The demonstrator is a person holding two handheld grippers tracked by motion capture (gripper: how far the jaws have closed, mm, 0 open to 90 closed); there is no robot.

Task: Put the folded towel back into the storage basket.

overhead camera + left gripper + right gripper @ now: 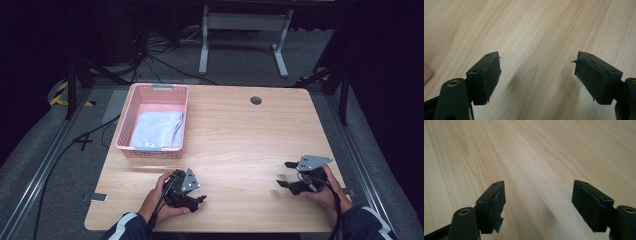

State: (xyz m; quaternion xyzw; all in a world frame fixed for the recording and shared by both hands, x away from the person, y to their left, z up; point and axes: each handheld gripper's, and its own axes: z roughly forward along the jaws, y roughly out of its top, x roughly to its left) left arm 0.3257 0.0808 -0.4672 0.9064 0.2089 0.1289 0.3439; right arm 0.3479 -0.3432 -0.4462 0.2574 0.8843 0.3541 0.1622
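Two hand-held grippers sit low over the near part of the wooden table (240,135), well apart from each other. The left gripper (201,199) is close to the near edge, left of its middle, gripped by the person's left hand (159,196), with its jaws pointing toward the right side of the table. In the left gripper view its two black jaws stand spread wide, nothing between the pads (491,75) but bare wood grain. The right gripper (285,174) is near the near right corner, held in the right hand (325,192), its grey three-cornered plate on top and its jaws pointing left, toward the other gripper. In the right gripper view its jaws are likewise parted wide and released, with bare tabletop between them; the lining of one pad (499,207) looks frayed along its lower edge.

A pink plastic basket (126,122) stands at the far left corner of the table, its long side running along the left edge. Inside it lies a folded pale blue towel (157,129), covering most of the basket's floor toward its near end. Basket and towel are well apart from both grippers, the left one being the nearer. A small round dark grommet (256,100) sits in the tabletop near the far edge, right of the middle.
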